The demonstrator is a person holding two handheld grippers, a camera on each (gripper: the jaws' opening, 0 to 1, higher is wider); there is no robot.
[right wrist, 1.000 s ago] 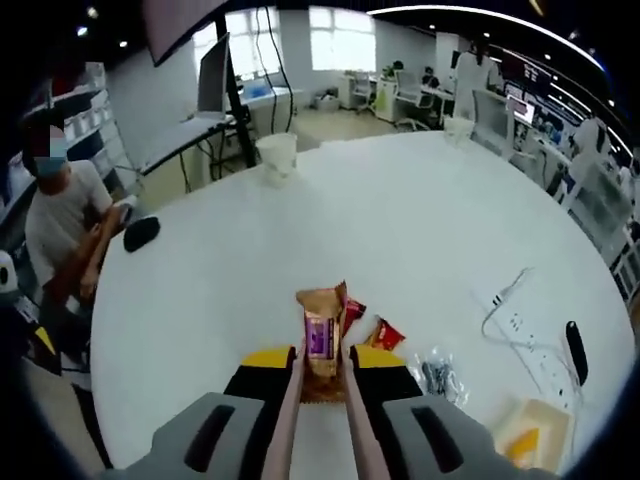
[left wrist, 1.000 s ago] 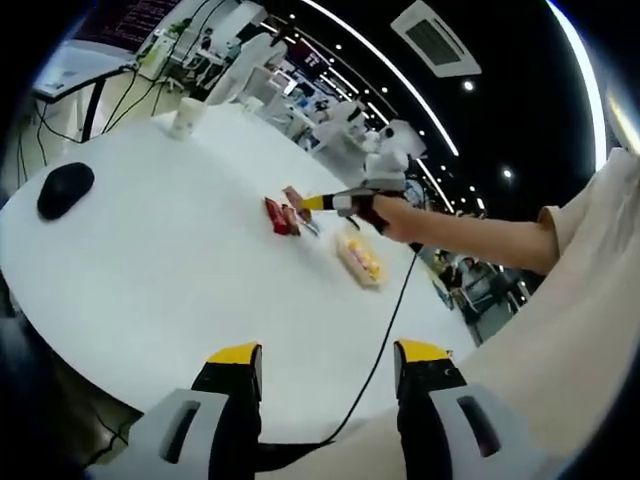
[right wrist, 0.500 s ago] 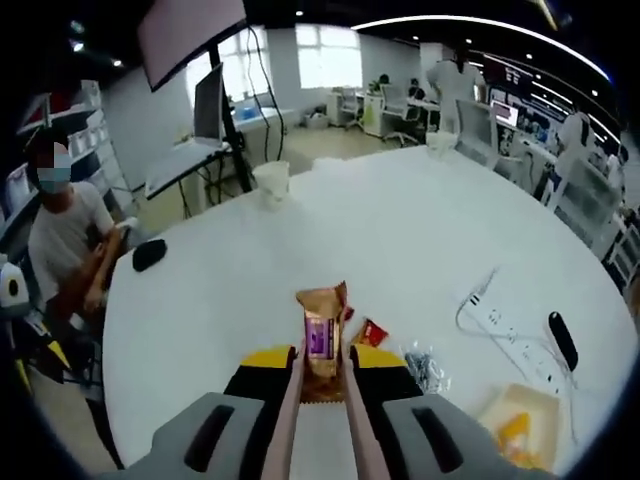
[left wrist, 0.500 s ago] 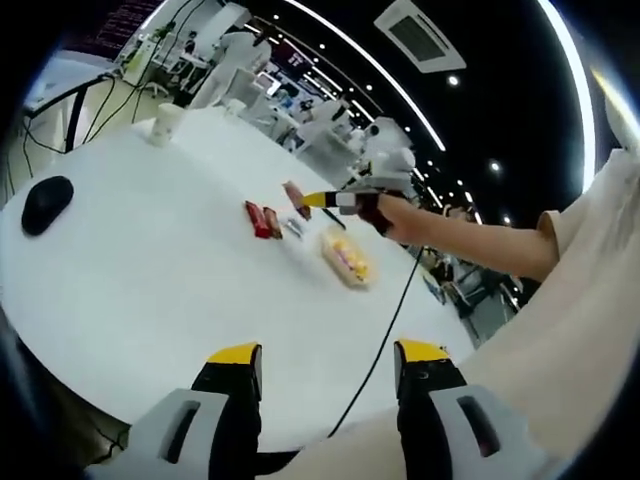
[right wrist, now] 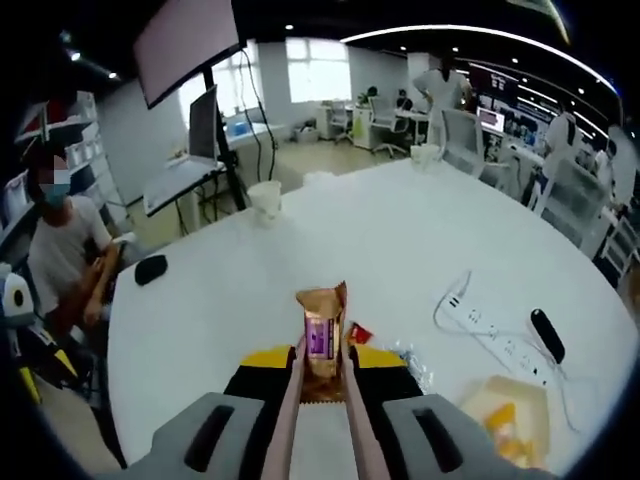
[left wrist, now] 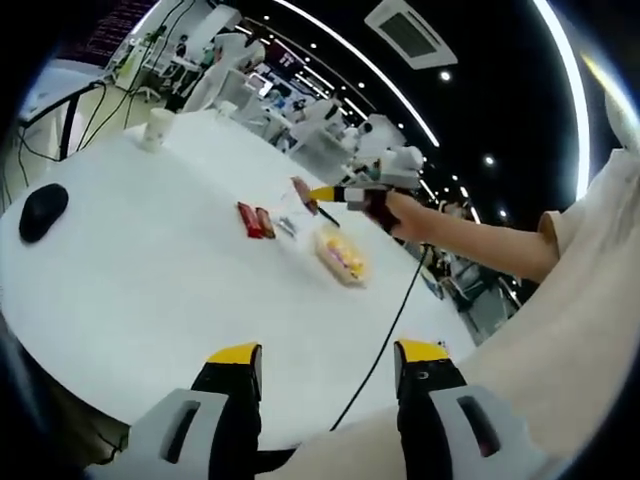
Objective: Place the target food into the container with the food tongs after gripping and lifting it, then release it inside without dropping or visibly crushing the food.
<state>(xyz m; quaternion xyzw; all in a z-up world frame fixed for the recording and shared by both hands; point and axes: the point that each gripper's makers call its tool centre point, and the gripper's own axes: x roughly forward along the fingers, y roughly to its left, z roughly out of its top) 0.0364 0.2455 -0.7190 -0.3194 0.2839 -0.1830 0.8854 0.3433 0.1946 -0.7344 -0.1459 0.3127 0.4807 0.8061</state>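
Note:
My right gripper is shut on the pale food tongs, and the tong tips pinch a brown snack packet with a purple label, held up above the white table. In the left gripper view the right gripper hangs in the air with the packet at its tip, just beyond the clear container of yellow food. That container sits low and to the right in the right gripper view. My left gripper stands open over the table's near edge, holding nothing.
Two red packets lie on the table left of the container; one red packet and a clear wrapper lie under the tongs. A power strip, a paper cup and a black mouse are farther off. A person sits at the left.
The right gripper has carried the packet up and toward the container, which now shows more fully at the lower right. The left gripper stays open in place.

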